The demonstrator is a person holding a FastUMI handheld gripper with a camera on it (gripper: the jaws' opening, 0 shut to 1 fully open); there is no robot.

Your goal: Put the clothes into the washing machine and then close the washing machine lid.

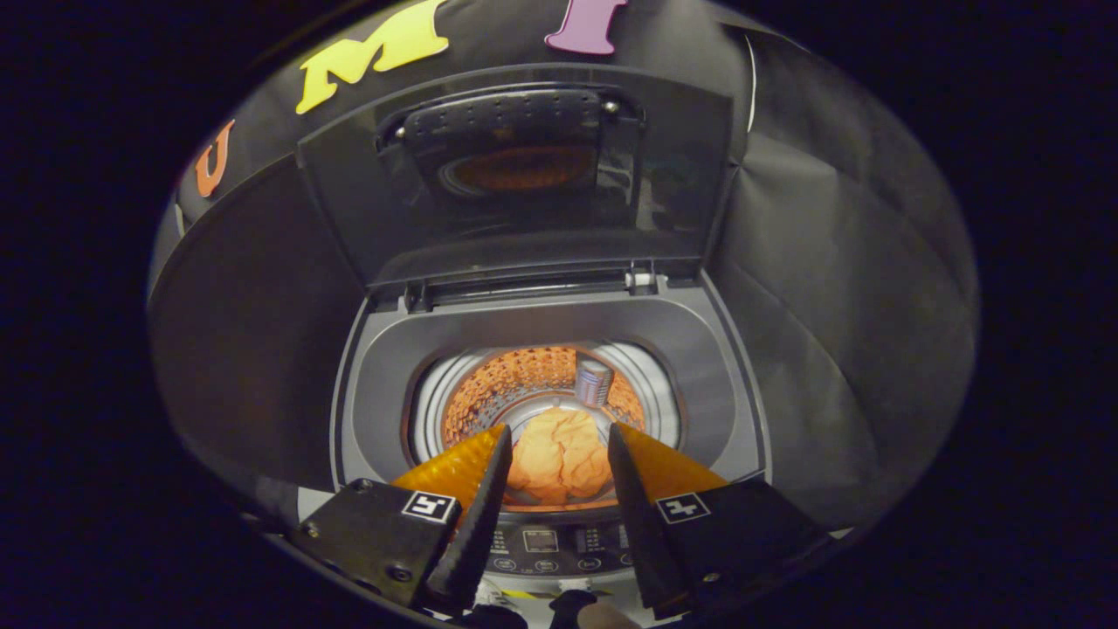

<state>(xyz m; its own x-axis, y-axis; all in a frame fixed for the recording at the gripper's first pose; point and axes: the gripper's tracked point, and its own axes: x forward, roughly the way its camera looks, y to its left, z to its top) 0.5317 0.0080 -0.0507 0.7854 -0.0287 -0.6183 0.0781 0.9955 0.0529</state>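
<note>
Hovering gripper (pixel 552 441), jaws apart, above clothes (pixel 559 461) in drum (pixel 524 380).

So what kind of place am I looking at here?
Likely a staged laundry corner in a test booth. A top-loading washing machine stands with its lid raised, crumpled orange clothes in the drum, black cloth hung behind. The open gripper holds nothing.

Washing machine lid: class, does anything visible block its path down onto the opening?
Nothing visible does. The lid stands raised behind the opening; the clothes lie low in the drum. The open claw hangs above the opening, holding nothing.
</note>
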